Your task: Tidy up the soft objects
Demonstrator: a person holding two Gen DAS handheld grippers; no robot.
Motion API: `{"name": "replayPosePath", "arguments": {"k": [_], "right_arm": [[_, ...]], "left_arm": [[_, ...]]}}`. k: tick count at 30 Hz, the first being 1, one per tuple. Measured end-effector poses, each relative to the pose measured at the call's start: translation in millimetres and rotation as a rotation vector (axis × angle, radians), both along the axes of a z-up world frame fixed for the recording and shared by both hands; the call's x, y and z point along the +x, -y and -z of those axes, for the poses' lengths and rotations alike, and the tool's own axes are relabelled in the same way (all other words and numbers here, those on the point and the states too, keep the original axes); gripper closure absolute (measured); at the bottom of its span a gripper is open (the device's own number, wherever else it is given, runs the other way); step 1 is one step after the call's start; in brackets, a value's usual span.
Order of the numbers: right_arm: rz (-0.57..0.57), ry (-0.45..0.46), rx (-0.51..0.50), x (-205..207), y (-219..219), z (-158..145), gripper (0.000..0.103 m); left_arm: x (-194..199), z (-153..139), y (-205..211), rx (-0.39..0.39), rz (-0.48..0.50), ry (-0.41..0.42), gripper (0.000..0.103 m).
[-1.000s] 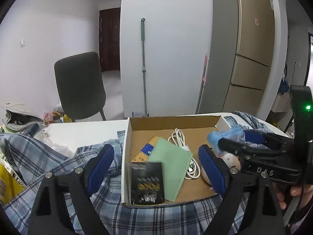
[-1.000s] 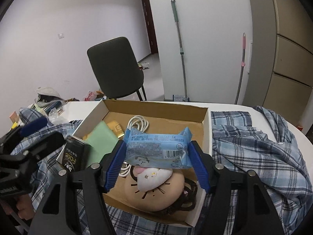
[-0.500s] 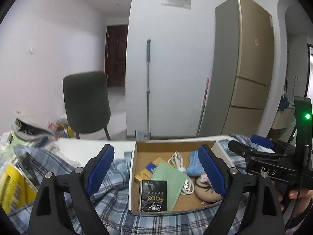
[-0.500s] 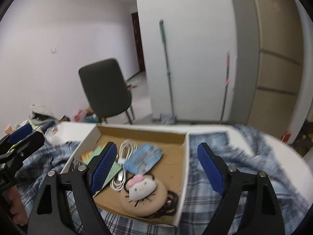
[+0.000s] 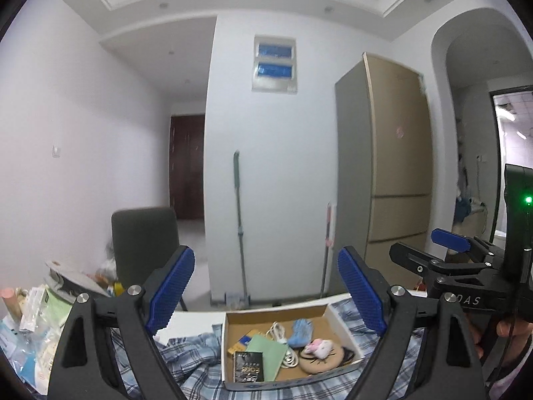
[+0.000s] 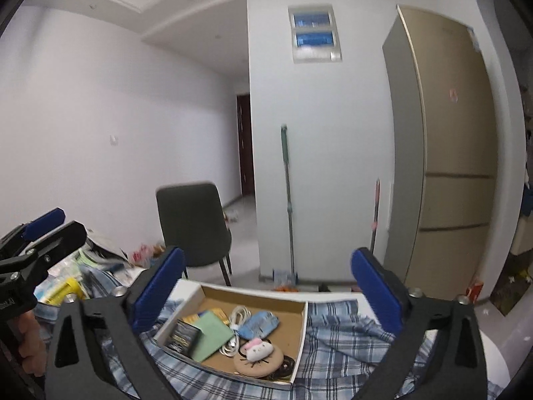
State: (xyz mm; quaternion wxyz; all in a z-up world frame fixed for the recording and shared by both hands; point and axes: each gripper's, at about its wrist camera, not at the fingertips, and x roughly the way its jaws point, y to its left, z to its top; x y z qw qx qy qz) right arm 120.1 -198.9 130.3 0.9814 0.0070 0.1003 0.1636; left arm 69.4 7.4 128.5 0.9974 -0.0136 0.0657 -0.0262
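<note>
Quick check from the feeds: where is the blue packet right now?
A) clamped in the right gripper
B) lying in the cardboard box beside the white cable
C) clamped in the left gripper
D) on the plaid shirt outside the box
B: the blue packet lies in the cardboard box beside the white cable; both grippers are empty.

— What is different with the right gripper [image 6: 266,295]?

— A second ago its blue pads pinched the pale blue plastic snack packet [image 6: 259,324]. Its jaws have just been opening, nothing is between them, and the packet lies below and ahead of it in the shallow brown cardboard box [image 6: 301,330], beside the coiled white cable [image 6: 235,328].

— And the left gripper [image 5: 266,295]?

— Both have lifted and tipped up – the box, close under the fingers before, now sits small and low beneath them, and ceiling fills the top of both views.
</note>
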Motion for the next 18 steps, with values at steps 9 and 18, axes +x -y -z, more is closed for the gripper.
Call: {"name": "replayPosePath", "arguments": {"k": [9, 18], "right_arm": [[0.003, 0.117, -0.011, -62.6, 7.6, -4.5, 0.0], [0.023, 0.152, 0.01, -94.6, 26.8, 34.8, 0.0]], "left_arm": [[-71.8, -7.3, 6.2, 0.013, 0.019, 0.146, 0.0], [-96.0, 31.1, -5.1, -0.015, 0.013, 0.146, 0.0]]}}
